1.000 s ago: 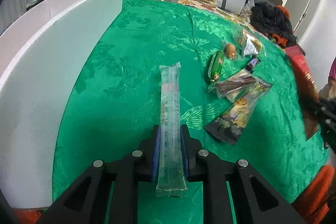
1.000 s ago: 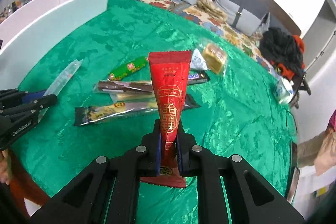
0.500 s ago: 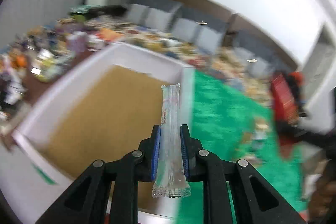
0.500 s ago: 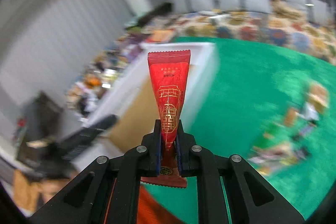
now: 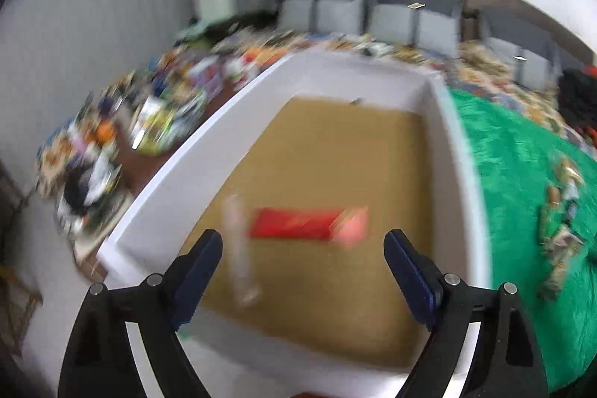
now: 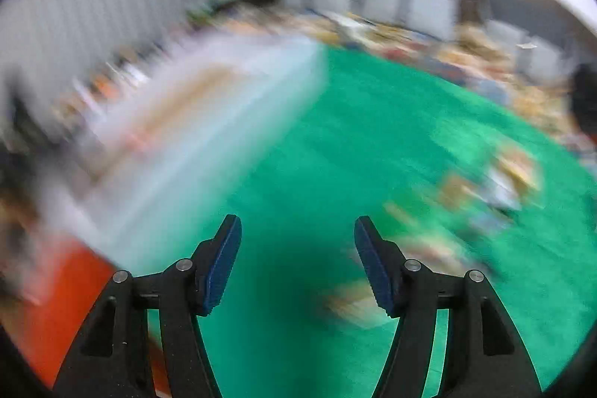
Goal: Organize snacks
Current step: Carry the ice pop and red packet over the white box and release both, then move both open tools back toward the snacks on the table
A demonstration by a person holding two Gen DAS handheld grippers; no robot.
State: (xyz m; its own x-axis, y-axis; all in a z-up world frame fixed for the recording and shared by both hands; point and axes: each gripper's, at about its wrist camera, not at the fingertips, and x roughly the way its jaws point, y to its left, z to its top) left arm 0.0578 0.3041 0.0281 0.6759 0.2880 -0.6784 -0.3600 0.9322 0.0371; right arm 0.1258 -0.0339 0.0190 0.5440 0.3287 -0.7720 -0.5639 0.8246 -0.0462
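Seen from the left wrist, the left gripper (image 5: 303,258) hangs above a white box (image 5: 444,152) with a brown floor, its jaws opening wide and pressing on nothing. A clear, blurred packet (image 5: 238,245) shows just inside the left jaw, apparently loose and dropping toward the box floor; whether it has landed cannot be told. A red packet (image 5: 298,228) lies crosswise over the box floor, a little beyond the clear one, its far end smeared pink by blur. Both snacks being inside the box suggests that it serves as the collecting bin for the task. To the right of the box spreads a green cloth (image 5: 522,174), where a small cluster of unsorted snacks (image 5: 559,222) lies well apart from the box wall. From the right wrist, heavily blurred, the right gripper (image 6: 297,262) points down over the green cloth beside the box, which shows at upper left; its jaws are also opening, with nothing between them. More snack packets (image 6: 466,204) smear across the cloth to the right of the gripper, the likely next pickings.
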